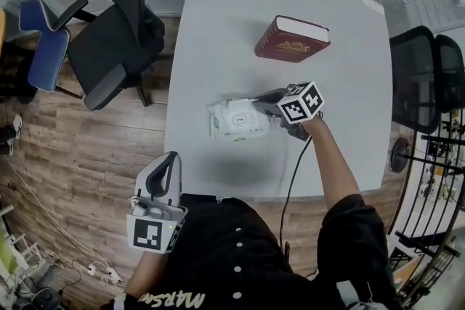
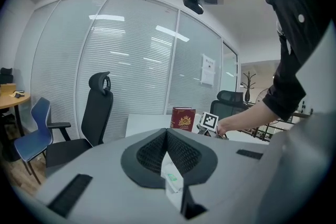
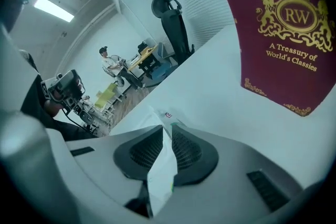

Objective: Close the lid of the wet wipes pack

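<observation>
The wet wipes pack (image 1: 234, 120), white with green print, lies near the middle of the white table (image 1: 218, 25). I cannot tell whether its lid is up or down. My right gripper (image 1: 260, 107) reaches the pack's right end from the right. In the right gripper view the right gripper (image 3: 167, 131) is shut on a thin white edge of the pack (image 3: 160, 176). My left gripper (image 1: 166, 160) hangs off the table's near left corner, apart from the pack. The left gripper (image 2: 167, 134) has its pads together and nothing between them; the pack (image 2: 173, 178) shows far off below the pads.
A dark red book (image 1: 290, 40) lies on the table beyond the pack and fills the upper right of the right gripper view (image 3: 283, 34). A black office chair (image 1: 116, 47) and a blue chair (image 1: 43, 43) stand left of the table. Another black chair (image 1: 418, 80) stands right.
</observation>
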A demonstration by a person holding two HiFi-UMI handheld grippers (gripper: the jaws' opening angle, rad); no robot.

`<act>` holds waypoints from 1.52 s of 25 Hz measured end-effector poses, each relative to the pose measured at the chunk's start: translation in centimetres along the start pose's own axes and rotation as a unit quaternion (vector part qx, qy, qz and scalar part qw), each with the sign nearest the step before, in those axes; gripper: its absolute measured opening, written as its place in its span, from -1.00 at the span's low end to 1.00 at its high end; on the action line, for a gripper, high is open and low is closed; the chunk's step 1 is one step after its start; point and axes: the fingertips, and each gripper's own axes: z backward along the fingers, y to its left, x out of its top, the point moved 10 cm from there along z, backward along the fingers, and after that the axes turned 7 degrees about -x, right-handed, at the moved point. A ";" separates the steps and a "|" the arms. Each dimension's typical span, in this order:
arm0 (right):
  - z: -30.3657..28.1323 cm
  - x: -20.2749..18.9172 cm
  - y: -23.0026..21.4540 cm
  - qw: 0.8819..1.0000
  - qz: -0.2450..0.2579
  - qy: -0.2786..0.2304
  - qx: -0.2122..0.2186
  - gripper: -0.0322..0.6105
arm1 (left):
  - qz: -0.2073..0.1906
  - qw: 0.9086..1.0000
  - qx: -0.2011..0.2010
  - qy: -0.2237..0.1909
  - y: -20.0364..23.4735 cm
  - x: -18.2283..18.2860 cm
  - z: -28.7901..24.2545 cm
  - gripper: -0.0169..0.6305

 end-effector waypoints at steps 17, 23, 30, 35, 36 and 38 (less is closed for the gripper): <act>-0.2 -4.4 4.6 0.981 0.171 -0.012 -0.096 -0.39 | -0.013 1.000 0.004 -0.014 -3.8 -0.7 3.8 -0.92; -0.9 -5.3 5.5 0.981 0.177 -0.005 -0.085 -0.23 | -0.014 1.000 0.002 -0.012 -4.3 -0.8 4.3 -0.92; -2.0 -5.4 5.9 0.992 0.111 -0.013 -0.054 -0.23 | -0.005 1.000 0.004 -0.012 -4.2 -1.0 4.4 -0.92; -2.2 -4.9 5.0 0.996 -0.009 -0.069 -0.050 -0.55 | -0.006 1.000 0.004 -0.011 -4.0 -1.0 4.5 -0.92; -2.2 -4.9 4.9 0.995 -0.029 -0.076 -0.054 -0.62 | -0.005 1.000 0.003 -0.010 -3.9 -1.0 4.5 -0.92; -2.4 -5.0 5.0 0.994 -0.040 -0.072 -0.068 -0.72 | -0.004 1.000 0.005 -0.007 -3.8 -1.0 4.5 -0.92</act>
